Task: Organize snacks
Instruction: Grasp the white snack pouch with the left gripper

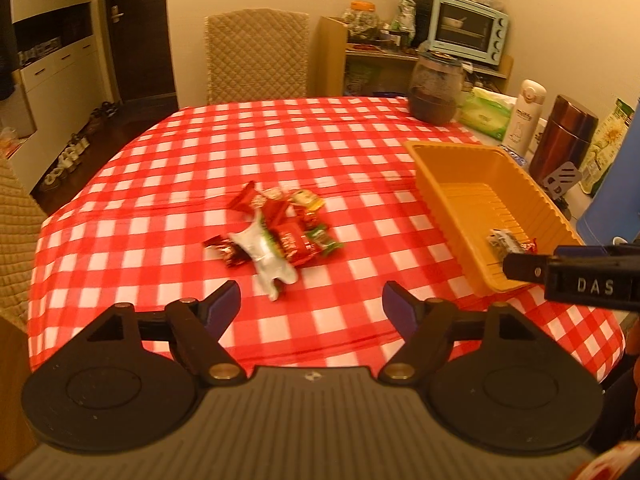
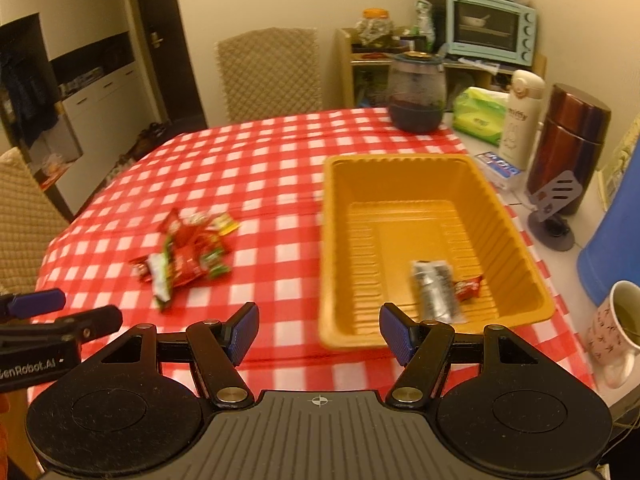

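Between picks: left tongs (image 1: 311,308) and right tongs (image 2: 319,330) both agape, empty; next, reaching ahead-left to snack pile (image 1: 276,236), dropping into orange tray (image 2: 332,240)

Left gripper (image 1: 311,304) and right gripper (image 2: 319,330): jaws apart (both empty).

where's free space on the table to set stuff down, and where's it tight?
Free: the checked tablecloth between the snack pile and the far chair, the strip between pile and orange tray, and most of the tray floor beyond its two packets. Crowded: the table's right edge, packed with jar, tissues, bottle, flask and mug.
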The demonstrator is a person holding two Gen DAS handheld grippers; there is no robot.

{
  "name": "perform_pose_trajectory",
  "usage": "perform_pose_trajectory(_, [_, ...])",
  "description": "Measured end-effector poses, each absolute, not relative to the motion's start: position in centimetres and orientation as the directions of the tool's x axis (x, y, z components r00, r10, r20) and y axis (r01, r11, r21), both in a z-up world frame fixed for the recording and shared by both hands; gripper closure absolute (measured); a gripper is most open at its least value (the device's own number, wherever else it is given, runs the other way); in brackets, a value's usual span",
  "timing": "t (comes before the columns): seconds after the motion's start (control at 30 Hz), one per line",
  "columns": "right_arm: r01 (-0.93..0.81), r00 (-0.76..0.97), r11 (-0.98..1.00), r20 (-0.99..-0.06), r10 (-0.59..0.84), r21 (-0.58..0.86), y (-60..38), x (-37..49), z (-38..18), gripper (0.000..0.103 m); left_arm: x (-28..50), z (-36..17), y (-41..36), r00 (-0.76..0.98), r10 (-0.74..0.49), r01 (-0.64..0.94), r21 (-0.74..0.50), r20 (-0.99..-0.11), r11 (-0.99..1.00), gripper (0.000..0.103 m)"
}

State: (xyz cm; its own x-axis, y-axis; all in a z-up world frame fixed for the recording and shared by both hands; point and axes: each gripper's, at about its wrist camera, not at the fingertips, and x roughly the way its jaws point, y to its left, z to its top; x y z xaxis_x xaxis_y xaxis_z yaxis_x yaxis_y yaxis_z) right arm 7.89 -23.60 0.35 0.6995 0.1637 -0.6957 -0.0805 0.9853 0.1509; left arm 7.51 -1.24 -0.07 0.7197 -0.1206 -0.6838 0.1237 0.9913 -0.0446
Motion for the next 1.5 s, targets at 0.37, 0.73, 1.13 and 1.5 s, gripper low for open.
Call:
perform_pose_trajectory(0.37, [-0.148,0.694,0.977,-0.688,0.212,0.152,-20.0,6.6,0.4,0.036,6.2,0.0,2.8,0.723,-0.070,0.042,-0.058,-0.688,0.997,0.017])
perform_pose_trajectory(0.73, [-0.205,0.690,0.967,-0.677,0.254,0.154,-17.4,8.7,-0.8,0.036,8.3,-1.4,5.7,0.714,-0.034,-0.013,-0.062,-0.700,0.998,0.015])
perform_pose_trajectory(1.13, [-0.233,0.667,0.960,-0.692,0.276,0.158,-16.0,13.4,-4.5,0.037,14.4,-5.4,5.1,0.693,-0.114,0.009,-0.149,-0.712,0.989,0.028])
perform_pose_trajectory(1.5, [-0.240,0.672,0.962,-0.692,0.264,0.133,-15.7,16.2,-6.7,0.038,20.1,-8.7,4.2,0.675,-0.188,0.021,-0.236,-0.713,0.972,0.063])
